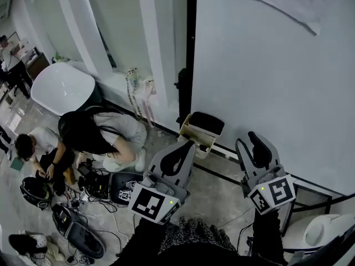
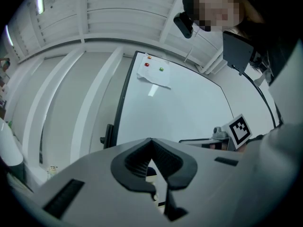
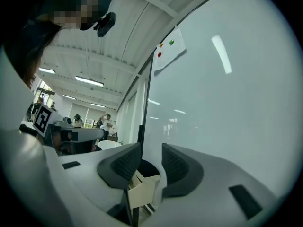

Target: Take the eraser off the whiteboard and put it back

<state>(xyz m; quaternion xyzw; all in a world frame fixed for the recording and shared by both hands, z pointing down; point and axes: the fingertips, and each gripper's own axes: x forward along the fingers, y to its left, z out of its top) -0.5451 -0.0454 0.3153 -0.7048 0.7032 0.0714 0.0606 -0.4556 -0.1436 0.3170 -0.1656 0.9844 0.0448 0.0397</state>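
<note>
Left gripper (image 2: 150, 144) has its jaws pressed together, empty. Right gripper (image 3: 144, 163) keeps a narrow empty gap. At its 10 o'clock, the black eraser (image 1: 206, 122) sits atop a cream holder (image 1: 194, 136) on the whiteboard (image 1: 266, 76).

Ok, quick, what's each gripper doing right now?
Left gripper: closed, empty.
Right gripper: open, empty; the beige block eraser with black top shows beyond its jaws, not gripped.

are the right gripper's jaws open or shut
Open: the right gripper shows a clear gap between its jaws, with nothing pressed between them.
</note>
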